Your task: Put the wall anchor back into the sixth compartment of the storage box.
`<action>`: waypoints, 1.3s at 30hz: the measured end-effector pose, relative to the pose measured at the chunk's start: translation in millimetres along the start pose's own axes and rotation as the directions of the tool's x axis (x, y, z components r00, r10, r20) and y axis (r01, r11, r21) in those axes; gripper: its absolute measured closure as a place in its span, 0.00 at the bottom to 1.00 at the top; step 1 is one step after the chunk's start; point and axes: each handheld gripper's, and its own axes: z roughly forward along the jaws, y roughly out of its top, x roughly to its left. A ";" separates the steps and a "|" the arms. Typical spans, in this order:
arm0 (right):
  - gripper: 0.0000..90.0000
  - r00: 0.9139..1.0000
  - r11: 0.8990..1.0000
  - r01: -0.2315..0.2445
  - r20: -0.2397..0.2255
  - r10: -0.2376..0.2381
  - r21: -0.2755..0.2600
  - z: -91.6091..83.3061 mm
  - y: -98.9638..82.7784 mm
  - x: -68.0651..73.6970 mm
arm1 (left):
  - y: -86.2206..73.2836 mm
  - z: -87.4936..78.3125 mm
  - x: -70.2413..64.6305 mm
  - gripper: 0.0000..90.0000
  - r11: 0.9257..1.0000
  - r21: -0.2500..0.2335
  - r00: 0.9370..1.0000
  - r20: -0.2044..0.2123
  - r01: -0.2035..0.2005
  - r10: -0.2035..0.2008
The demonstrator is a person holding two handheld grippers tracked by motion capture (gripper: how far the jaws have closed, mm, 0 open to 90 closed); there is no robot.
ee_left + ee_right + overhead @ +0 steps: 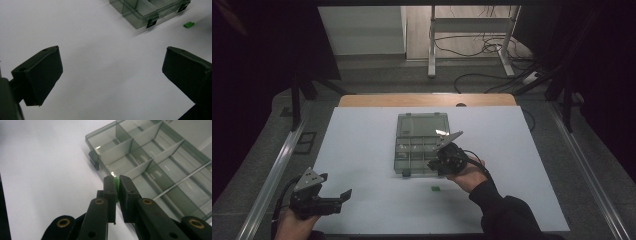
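A white table (362,150) is seen from the high view, and on it, near the middle, a smoke-grey compartment box (421,145) lies with its lid folded back flat on the far side and its dividers exposed. The left gripper (334,192) is held near the front left corner of the table, well apart from the box; in the left gripper view its 2 jaws are spread wide with nothing between them but bare table. The right gripper (115,185) is poised at the near right edge of the box, and in the right gripper view its jaws are pressed almost together on 1 small green piece (116,185), which is pinched at the tips above a compartment in the near row. A 2nd green piece (435,188) is left lying on the table just in front of the box, also visible in the left gripper view (189,24). The step in hand is judged to be the sorting of green pieces into the box, with 1 carried and 1 not yet collected. For the next move, the tips need to be centred over 1 compartment, clear of the dividers, and lowered before the jaws are parted, so that the piece is not dropped across a wall.
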 end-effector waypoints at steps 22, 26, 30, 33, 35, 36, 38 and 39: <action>0.92 1.000 1.000 0.005 0.014 -0.005 -0.005 33.6 32.7 -6.4 | -0.1 -0.2 1.1 0.04 1.000 -0.003 1.000 0.011 -0.003 0.003; 0.92 1.000 1.000 0.005 0.018 -0.005 0.007 42.9 34.4 -8.2 | -0.1 -0.1 1.0 0.04 1.000 -0.002 1.000 0.013 -0.005 0.005; 0.90 1.000 1.000 0.010 0.021 -0.011 0.030 51.1 35.1 -7.7 | -0.1 0.1 1.0 0.04 1.000 -0.002 1.000 0.013 -0.005 0.005; 0.87 0.999 0.999 0.017 0.034 -0.018 0.033 53.5 35.0 -7.6 | -0.2 -0.1 1.1 0.04 1.000 -0.002 1.000 0.013 -0.005 0.005; 0.87 0.999 1.000 0.010 0.032 -0.011 0.030 53.2 34.8 -8.1 | -0.3 -0.2 1.1 0.04 1.000 -0.003 1.000 0.013 -0.005 0.005; 0.85 0.999 1.000 0.002 0.032 -0.003 0.028 51.1 34.8 -8.3 | -0.2 0.0 1.2 0.04 1.000 -0.002 1.000 0.014 -0.005 0.005; 0.84 0.999 1.000 -0.003 0.032 0.002 0.023 48.7 34.6 -8.1 | -0.1 0.0 1.1 0.04 1.000 -0.002 1.000 0.014 -0.005 0.005; 0.84 0.999 1.000 -0.003 0.032 0.002 0.023 48.7 34.6 -8.1 | -0.1 0.0 1.1 0.04 1.000 -0.002 1.000 0.014 -0.005 0.005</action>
